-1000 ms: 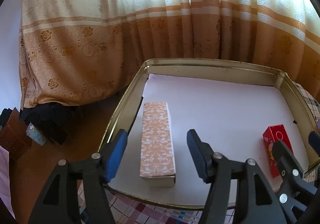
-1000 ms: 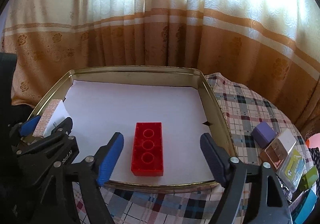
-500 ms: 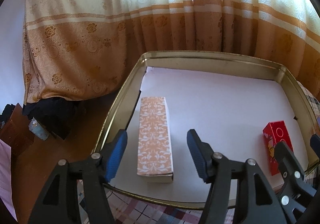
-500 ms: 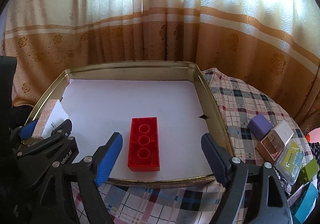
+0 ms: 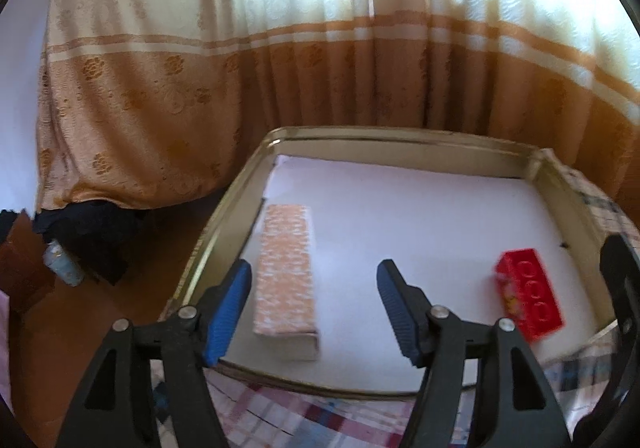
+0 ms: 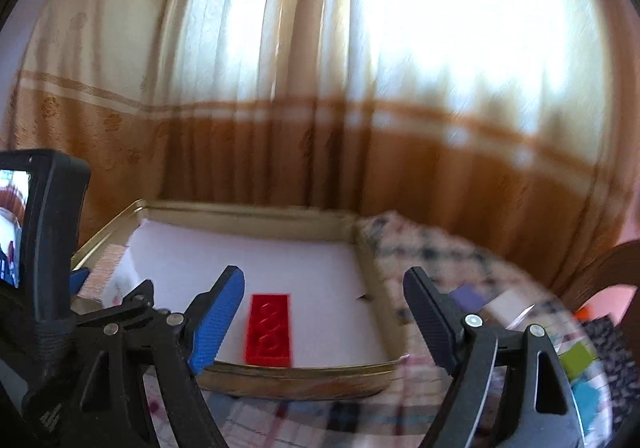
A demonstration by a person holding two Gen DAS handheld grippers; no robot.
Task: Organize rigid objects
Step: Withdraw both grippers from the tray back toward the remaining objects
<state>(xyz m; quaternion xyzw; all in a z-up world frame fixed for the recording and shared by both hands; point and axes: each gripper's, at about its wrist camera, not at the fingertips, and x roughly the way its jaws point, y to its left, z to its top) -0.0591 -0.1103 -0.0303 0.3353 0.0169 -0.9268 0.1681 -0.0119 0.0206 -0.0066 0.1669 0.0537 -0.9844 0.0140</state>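
Observation:
A gold metal tray (image 5: 400, 135) lined with white paper sits on a plaid cloth. An orange-patterned long box (image 5: 286, 268) lies along its left side. A red studded brick (image 5: 528, 298) lies near its right front corner. My left gripper (image 5: 314, 268) hovers over the tray's front edge, its jaws opening, with the box's near end low between them and untouched. In the right wrist view my right gripper (image 6: 324, 274) stands open above the tray's (image 6: 296, 372) front rim. The red brick (image 6: 269, 324) lies below it, free of the pads.
Several small blocks lie on the plaid cloth right of the tray, among them a purple one (image 6: 468, 296) and a green one (image 6: 576, 356). A brown chair back (image 6: 600, 268) is at far right. Curtains hang behind the tray. A bottle (image 5: 64, 268) stands on the floor at left.
The right gripper has pulled back and tilted upward, so tray and brick sit lower and smaller in its blurred view. The left gripper's jaws stand a little wider. Box and brick stay put.

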